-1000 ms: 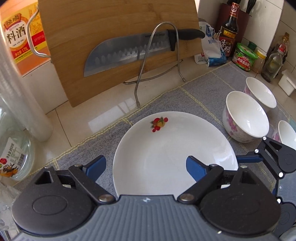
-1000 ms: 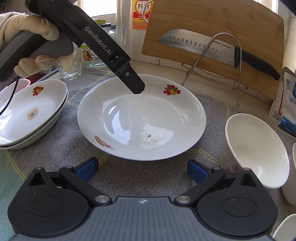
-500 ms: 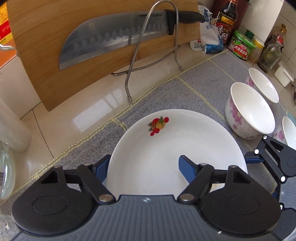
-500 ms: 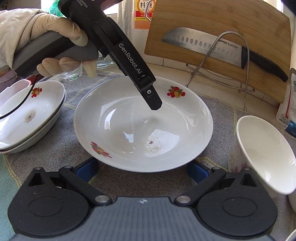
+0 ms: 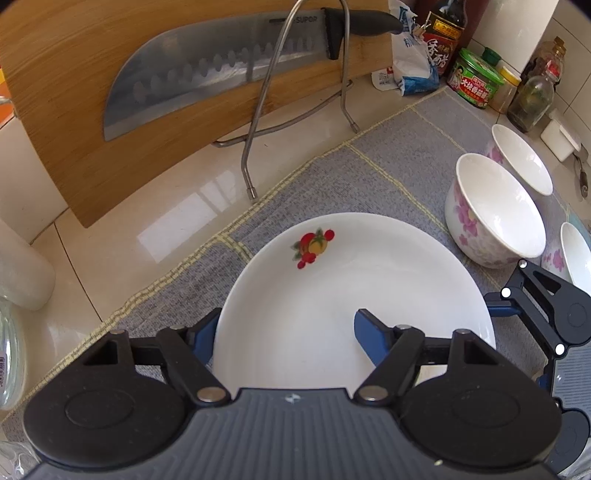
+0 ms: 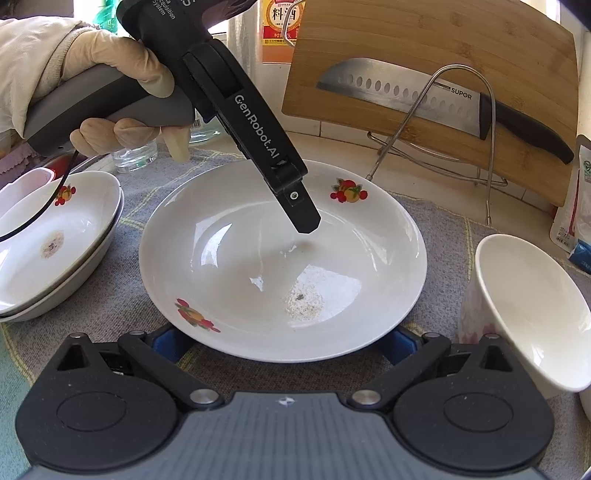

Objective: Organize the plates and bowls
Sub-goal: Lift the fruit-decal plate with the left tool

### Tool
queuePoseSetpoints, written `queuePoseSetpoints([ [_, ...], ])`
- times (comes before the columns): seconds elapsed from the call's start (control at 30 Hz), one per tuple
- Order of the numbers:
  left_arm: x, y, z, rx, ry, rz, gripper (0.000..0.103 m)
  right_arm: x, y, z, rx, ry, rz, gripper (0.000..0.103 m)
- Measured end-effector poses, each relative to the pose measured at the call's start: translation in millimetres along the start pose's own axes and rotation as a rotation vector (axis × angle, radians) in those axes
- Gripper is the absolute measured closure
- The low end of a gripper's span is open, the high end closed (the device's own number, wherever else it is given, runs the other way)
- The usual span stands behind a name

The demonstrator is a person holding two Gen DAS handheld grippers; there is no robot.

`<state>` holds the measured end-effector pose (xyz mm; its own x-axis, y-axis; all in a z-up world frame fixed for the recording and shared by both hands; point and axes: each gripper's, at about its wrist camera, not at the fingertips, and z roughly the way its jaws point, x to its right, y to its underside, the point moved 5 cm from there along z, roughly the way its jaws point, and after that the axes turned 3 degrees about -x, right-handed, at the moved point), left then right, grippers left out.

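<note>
A white plate with fruit prints lies on the grey mat. My left gripper is open and straddles its left rim, one finger inside the plate and one outside; in the right wrist view its finger hangs over the plate's middle. My right gripper is open with its blue pads under the plate's near rim, seen from the left wrist view at the plate's right edge. Two stacked plates sit at the left. Pink-flowered bowls stand at the right.
A wooden cutting board with a knife leans on a wire rack at the back. Bottles and jars stand back right. A glass and a cooking wine bottle stand behind the left gripper.
My left gripper has moved forward and down over the plate, one finger now inside it. My right gripper has pushed in, its pads now under the plate's near rim.
</note>
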<state>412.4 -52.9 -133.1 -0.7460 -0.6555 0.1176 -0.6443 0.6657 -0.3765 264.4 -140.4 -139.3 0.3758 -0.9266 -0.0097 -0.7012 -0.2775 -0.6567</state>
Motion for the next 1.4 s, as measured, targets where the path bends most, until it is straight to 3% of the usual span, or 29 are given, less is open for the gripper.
queuePoseSetpoints([
  [0.67, 4, 14, -10, -0.034, 0.034, 0.039, 0.029, -6, 0, -7, -0.020, -0.011, -0.046, 0.000],
  [1.4, 19, 32, -51, 0.019, 0.030, 0.022, 0.029, -16, -10, -43, -0.020, -0.046, -0.102, 0.000],
])
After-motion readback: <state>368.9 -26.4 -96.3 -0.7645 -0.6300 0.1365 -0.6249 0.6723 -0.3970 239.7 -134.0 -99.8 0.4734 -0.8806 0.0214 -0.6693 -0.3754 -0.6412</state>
